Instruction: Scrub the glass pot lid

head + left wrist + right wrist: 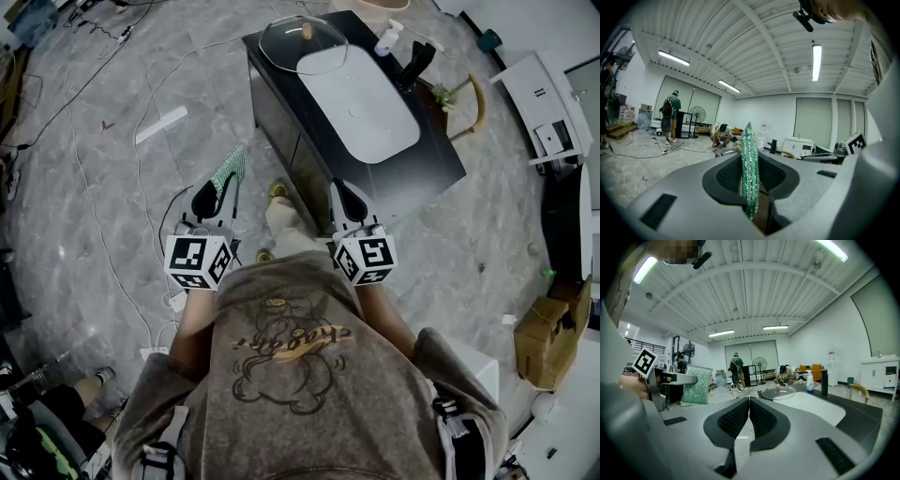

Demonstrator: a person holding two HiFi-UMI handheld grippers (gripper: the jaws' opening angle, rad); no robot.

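in the head view the left gripper (215, 199) sits at about 9 o'clock from the picture's centre. its jaws are closed on a green glittery mesh scrubbing cloth (228, 171), which sticks out toward 1 o'clock past the jaw tips. the left gripper view shows the cloth edge-on, standing upright between the two pads and pinched at its lower end.

the right gripper (349, 200) is at about 3 o'clock from centre, level with the left one. in the right gripper view its dark ribbed pads (738, 419) meet with nothing between them.

the round clear glass pot lid (303, 43) with a small pale knob lies at 12 o'clock, well apart from both grippers. it rests on the far corner of the black vanity counter (436, 150) and overlaps the far end of the white oval sink basin (361, 105).

a white pump bottle (388, 37) and a black faucet (417, 62) stand at about 3 o'clock of the lid. pale cables (103, 253) trail over the grey marbled floor (84, 187) at 9 o'clock. a brown cardboard box (548, 337) sits at 4 o'clock.
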